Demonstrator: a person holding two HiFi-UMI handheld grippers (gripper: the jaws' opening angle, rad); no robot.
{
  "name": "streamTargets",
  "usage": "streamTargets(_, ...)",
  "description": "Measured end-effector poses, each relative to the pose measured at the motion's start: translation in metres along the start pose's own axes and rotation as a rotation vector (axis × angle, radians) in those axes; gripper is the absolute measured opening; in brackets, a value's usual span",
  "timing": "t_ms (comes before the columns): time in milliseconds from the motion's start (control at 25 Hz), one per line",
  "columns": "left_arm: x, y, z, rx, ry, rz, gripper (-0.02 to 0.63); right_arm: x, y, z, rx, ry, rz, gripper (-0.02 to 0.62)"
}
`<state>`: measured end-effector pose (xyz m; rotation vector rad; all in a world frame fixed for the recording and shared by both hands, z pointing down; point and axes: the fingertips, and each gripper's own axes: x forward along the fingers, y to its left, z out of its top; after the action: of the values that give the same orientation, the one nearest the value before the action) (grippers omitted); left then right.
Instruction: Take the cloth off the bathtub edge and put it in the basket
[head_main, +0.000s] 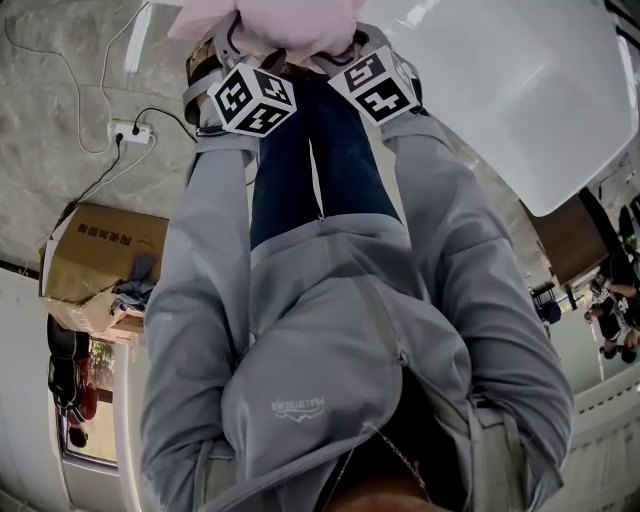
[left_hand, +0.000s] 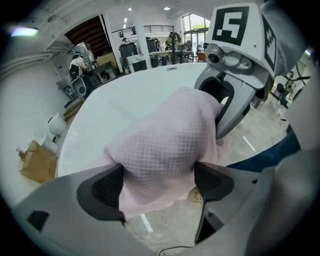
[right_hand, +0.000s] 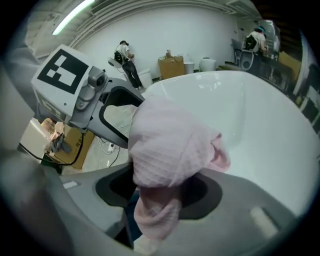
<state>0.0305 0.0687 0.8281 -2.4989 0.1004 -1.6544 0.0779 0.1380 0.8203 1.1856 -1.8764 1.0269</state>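
Grey marbled floor (head_main: 60, 120), white bathtub (head_main: 520, 90) standing on it, cardboard box (head_main: 100, 250), power strip (head_main: 130, 131) with cables

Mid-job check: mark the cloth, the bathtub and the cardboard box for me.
cloth (left_hand: 165, 145): left gripper view, middle of the pink waffle fabric.
bathtub (right_hand: 250, 115): right gripper view, bare white surface.
cardboard box (head_main: 100, 250): head view, brown printed face.

Straddles the bunched pink waffle-weave cloth (left_hand: 165, 145) with the left gripper (left_hand: 159, 182) spread wide, above the rim of the white bathtub (left_hand: 115, 105); faces the right gripper (left_hand: 222, 112) at the cloth's far side, cardboard box (left_hand: 37, 162) down left
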Motion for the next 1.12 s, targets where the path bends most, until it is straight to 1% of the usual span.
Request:
streamTargets(80,0.0,0.001,0.002,0.0,0.007,-0.004,0.422,-0.004,0.001,0.006,-0.06,-0.002,-0.013,0.211)
streamTargets(160,-0.002,-0.001,0.005,0.007,0.007,-0.02,0.422,-0.011,0.004,0.012,-0.096,-0.017,-0.029,0.18)
streamTargets(240,-0.004,-0.007,0.006,0.026,0.009,-0.061,0.42,-0.018,0.01,0.018,-0.115,-0.035,-0.036,0.099)
streamTargets(360,-0.008,-0.016,0.011,0.062,0.012,-0.132,0.413,-0.027,0.019,0.029,-0.157,-0.037,-0.024,0.086)
streamTargets(400,-0.011,-0.016,0.015,0.07,0.003,-0.142,0.383,-0.031,0.023,0.035,-0.17,-0.044,-0.015,0.084)
streamTargets(480,-0.023,-0.017,0.023,0.088,-0.028,-0.146,0.237,-0.042,0.033,0.046,-0.192,-0.065,0.005,0.083)
streamTargets(520,-0.032,-0.02,0.027,0.101,-0.045,-0.146,0.191,-0.05,0.039,0.05,-0.206,-0.075,0.015,0.081)
streamTargets(600,-0.05,-0.025,0.036,0.11,-0.078,-0.146,0.125,-0.068,0.049,0.058,-0.236,-0.09,0.028,0.081)
streamTargets(640,-0.06,-0.026,0.041,0.098,-0.096,-0.144,0.106,-0.078,0.051,0.062,-0.25,-0.099,0.033,0.081)
streamTargets(760,-0.092,-0.017,0.056,0.052,-0.144,-0.104,0.084,-0.108,0.056,0.081,-0.297,-0.139,0.047,0.08)
streamTargets(880,-0.13,-0.005,0.07,0.03,-0.175,-0.041,0.08,-0.14,0.066,0.102,-0.35,-0.178,0.059,0.08)
streamTargets(1120,-0.218,0.012,0.096,-0.01,-0.237,0.074,0.08,-0.212,0.096,0.142,-0.417,-0.271,0.078,0.08)
